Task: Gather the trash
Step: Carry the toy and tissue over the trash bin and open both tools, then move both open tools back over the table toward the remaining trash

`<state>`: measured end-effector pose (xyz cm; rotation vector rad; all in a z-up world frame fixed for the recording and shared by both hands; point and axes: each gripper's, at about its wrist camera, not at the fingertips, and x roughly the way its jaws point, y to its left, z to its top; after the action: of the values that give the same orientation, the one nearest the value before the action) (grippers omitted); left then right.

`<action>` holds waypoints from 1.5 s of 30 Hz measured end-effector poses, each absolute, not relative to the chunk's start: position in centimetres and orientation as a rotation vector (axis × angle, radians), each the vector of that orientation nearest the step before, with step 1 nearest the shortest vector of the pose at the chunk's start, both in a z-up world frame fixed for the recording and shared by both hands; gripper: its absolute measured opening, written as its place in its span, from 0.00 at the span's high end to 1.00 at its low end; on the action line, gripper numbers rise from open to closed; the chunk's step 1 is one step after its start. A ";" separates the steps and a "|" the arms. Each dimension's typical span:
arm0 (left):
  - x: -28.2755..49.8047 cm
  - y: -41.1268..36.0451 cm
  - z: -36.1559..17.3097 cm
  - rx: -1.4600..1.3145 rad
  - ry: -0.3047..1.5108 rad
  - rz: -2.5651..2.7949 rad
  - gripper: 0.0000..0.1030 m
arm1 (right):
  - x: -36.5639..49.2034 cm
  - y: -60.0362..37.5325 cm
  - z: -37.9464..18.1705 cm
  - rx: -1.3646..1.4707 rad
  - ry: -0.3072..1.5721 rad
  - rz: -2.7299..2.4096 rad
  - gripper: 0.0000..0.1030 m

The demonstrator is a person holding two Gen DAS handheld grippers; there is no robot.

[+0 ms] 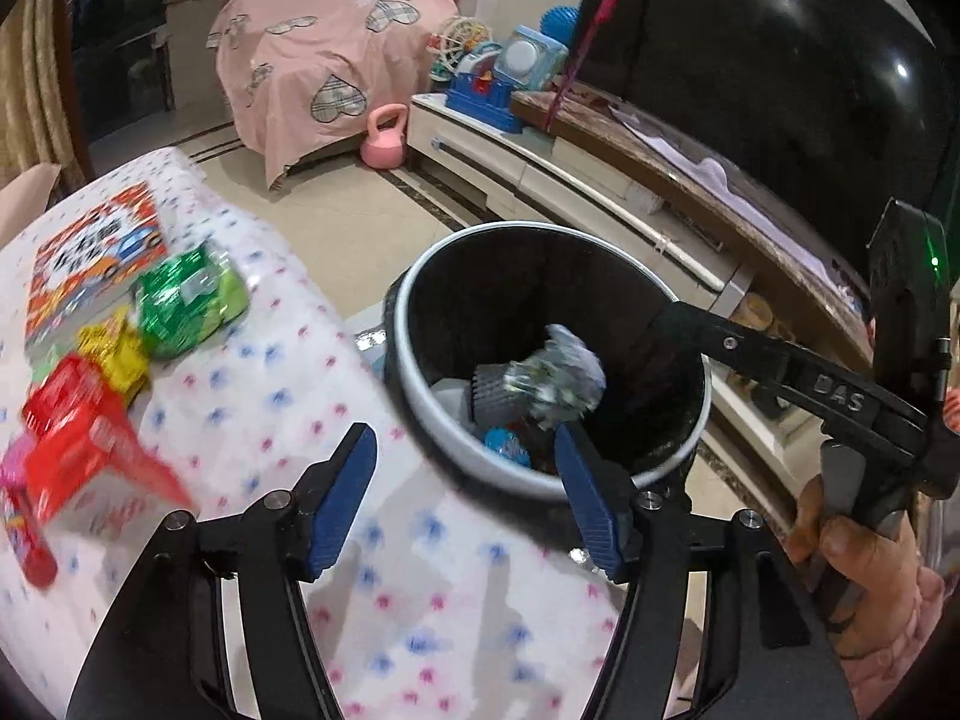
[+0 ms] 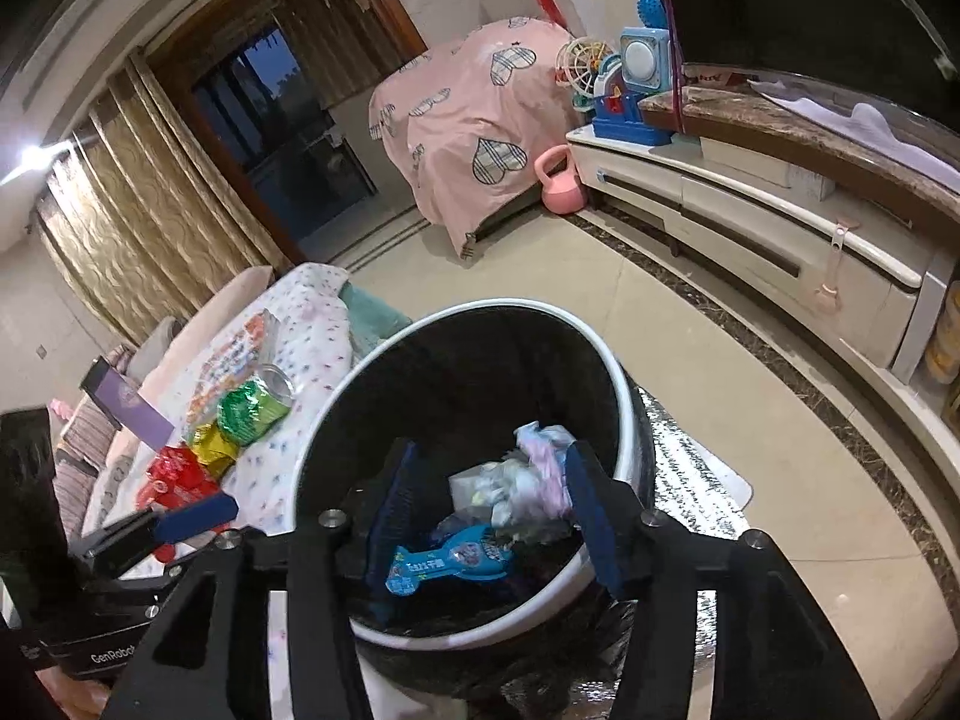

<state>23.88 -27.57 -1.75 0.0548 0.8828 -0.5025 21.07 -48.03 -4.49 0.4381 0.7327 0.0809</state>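
Wrappers [image 1: 186,300] on table [image 1: 270,408], bin [image 1: 420,396] right.

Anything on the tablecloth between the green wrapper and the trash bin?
No, only bare dotted tablecloth lies between the green wrapper and the trash bin. The left wrist view shows it best.

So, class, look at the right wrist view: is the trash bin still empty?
No: the trash bin already holds a blue wrapper and crumpled pale wrappers on its bottom.
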 end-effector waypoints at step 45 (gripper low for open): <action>16.5 -1.8 -5.9 -0.300 0.907 -0.106 0.25 | 17.5 -24.7 -5.8 0.246 0.775 0.430 0.10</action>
<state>16.48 -1.80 -5.86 -0.3000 0.9070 -0.1058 17.51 -24.73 -5.79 0.2460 0.7749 0.4303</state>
